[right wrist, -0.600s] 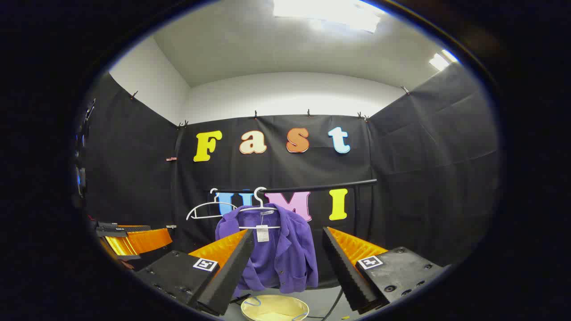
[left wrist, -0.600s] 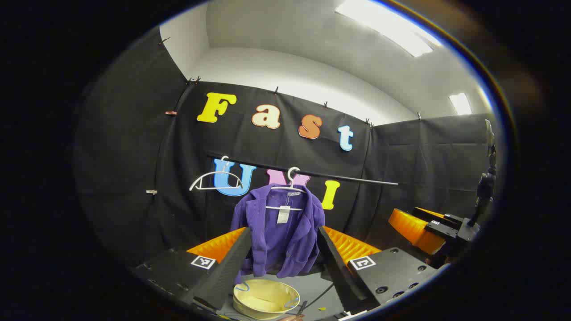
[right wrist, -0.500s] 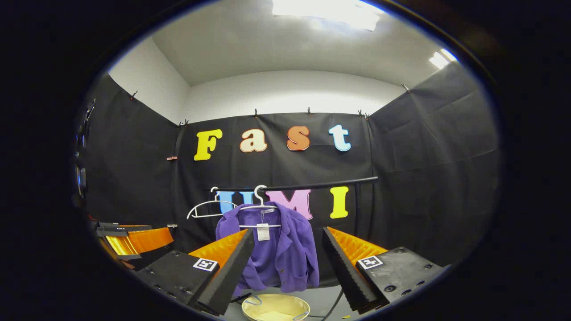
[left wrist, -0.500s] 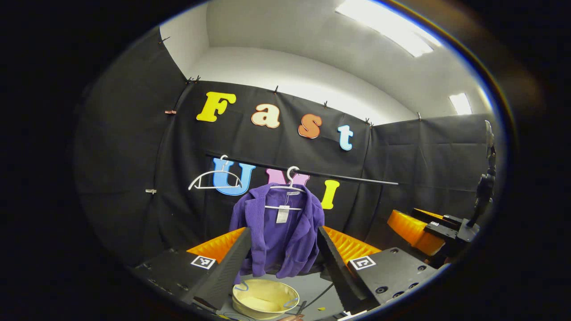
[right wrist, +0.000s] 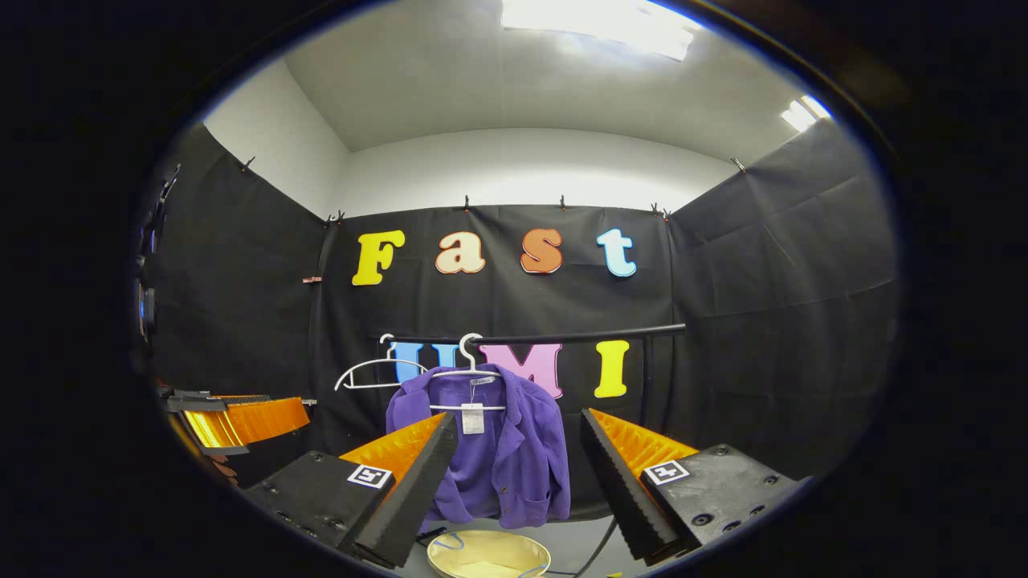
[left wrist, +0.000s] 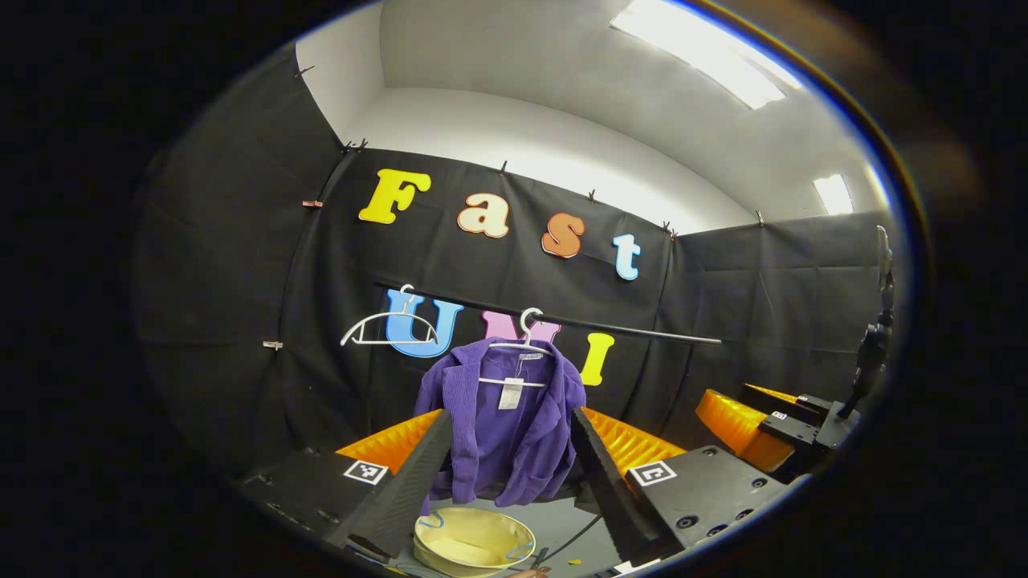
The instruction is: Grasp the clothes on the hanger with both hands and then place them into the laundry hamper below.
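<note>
Below hung cardigan (left wrist: 506, 429), hamper (left wrist: 472, 539), tongs apart

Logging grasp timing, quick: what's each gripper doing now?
Left gripper: open, holding nothing, short of the jacket.
Right gripper: open, holding nothing.

A purple ribbed jacket (left wrist: 504, 429) with a white tag hangs on a white hanger (left wrist: 520, 347) from a black rail (left wrist: 626, 329), beside a second white hanger (left wrist: 389, 325). Below sits a pale yellow hamper (left wrist: 472, 539) with blue handles on grey floor (left wrist: 566, 518).
</note>
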Tool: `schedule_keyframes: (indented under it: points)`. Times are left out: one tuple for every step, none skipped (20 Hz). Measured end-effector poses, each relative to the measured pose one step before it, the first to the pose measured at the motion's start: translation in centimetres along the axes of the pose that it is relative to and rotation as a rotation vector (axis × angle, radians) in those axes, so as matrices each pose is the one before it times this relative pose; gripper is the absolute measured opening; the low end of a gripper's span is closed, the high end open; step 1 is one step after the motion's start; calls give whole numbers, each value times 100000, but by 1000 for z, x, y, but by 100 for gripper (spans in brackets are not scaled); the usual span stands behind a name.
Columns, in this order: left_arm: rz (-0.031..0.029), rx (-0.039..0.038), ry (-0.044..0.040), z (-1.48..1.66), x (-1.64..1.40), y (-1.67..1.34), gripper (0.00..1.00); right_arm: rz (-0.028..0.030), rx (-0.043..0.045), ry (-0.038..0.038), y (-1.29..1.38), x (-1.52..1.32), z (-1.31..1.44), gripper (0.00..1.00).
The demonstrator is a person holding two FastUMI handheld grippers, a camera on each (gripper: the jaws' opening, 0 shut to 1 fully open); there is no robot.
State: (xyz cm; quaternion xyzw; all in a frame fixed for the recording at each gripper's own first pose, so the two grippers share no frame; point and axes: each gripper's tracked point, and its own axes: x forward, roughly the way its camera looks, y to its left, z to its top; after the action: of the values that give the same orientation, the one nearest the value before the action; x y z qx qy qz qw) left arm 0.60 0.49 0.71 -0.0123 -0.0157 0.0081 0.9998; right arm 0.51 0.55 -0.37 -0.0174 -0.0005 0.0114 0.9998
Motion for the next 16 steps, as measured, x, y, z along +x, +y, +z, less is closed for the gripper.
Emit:
schedule_keyframes:
  points:
    - [-184, -458, 85, -143, -30, -79, 93, 83, -296, 239, 106, -54, -65, 98]
    - [17, -509, -40, 42, -29, 60, 93, -243, -629, 90, -151, 14, -79, 98]
    - [246, -368, -18, -35, 75, 167, 93, -129, -717, 124, -69, -12, -73, 95]
    - [286, -211, -265, 68, -106, 164, 93, -117, -373, 332, -15, 82, -153, 98]
    - [345, -175, -226, -33, -1, 223, 93, 76, 53, 209, 123, -29, -51, 98]
    - [168, -317, -146, 47, -85, 176, 93, -3, 256, 136, 203, -21, -20, 94]
    - [51, -389, 139, -142, -105, 194, 93, -48, 207, 84, 120, 57, -35, 94]
    - [126, -181, 151, 46, -136, 214, 93, -212, 17, 103, 108, 40, 79, 94]
    - [157, 27, 40, -39, -6, 249, 93, -324, -297, 148, 116, 12, -39, 98]
    - [-61, 60, 135, 58, -88, 233, 93, -507, -460, 75, 130, -15, -96, 98]
    - [-489, -53, 333, -100, 6, 185, 93, -547, -422, 22, 222, -131, 15, 98]
    - [-879, -86, 347, 29, -108, 145, 93, -591, -231, -79, 285, -159, -42, 100]
    - [-915, -12, 339, -55, 13, 210, 93, -591, -137, 57, 319, -240, -6, 98]
    - [-900, 141, 208, 47, -122, 235, 93, -663, -65, -5, 240, -196, -90, 98]
    - [-710, 197, 134, -16, 36, 314, 93, -735, -65, 206, 328, -256, -73, 98]
    - [-667, 215, 181, 96, -161, 290, 93, -811, -192, 198, 301, -248, -116, 98]
